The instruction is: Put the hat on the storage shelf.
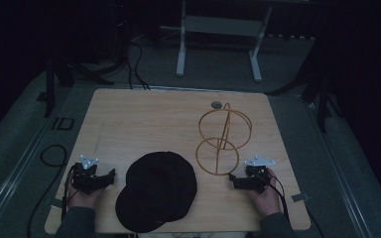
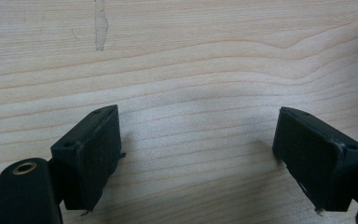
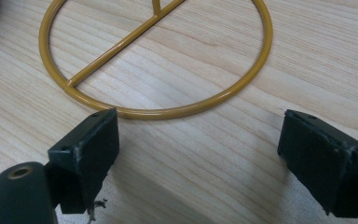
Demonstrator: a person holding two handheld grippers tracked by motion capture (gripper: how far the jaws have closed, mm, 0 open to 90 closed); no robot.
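Two grippers, both idle: your left gripper sits near the left edge of the table with its jaws spread over bare wood, and your right gripper rests near the right edge, jaws spread too, nothing between them. The cap lies flat at the near edge between them, untouched. The stand is upright just right of it, its base ring just beyond your right jaws. By the look of it, nothing is done yet; lifting the cap onto the stand seems to be all that's left.
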